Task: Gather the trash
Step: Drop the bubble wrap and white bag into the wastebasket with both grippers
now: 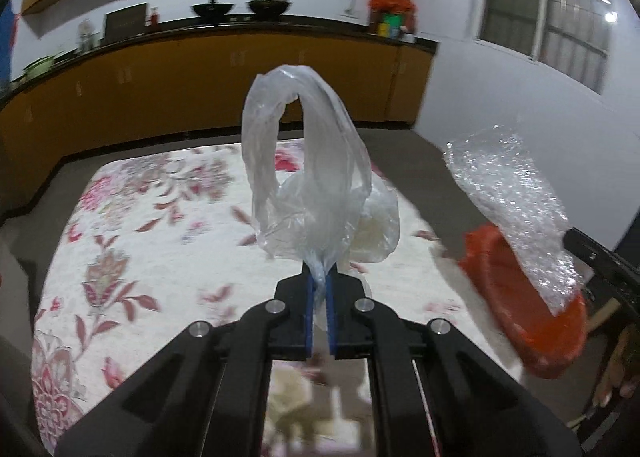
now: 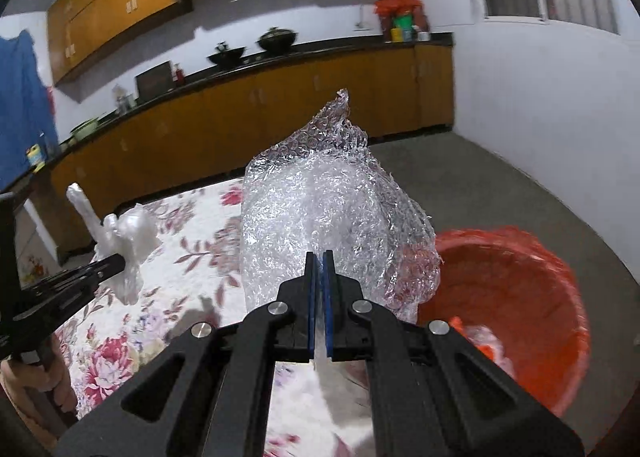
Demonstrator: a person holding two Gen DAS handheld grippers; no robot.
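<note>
My left gripper is shut on a clear plastic bag and holds it up above the floral tablecloth. It also shows in the right wrist view with the bag. My right gripper is shut on a sheet of bubble wrap, held up beside the orange bin. In the left wrist view the bubble wrap hangs over the bin, gripped at the right edge.
The orange bin has an orange liner and some trash inside. Beyond the table is grey floor, a long counter with yellow cabinets, woks on the stove and a white wall with a window.
</note>
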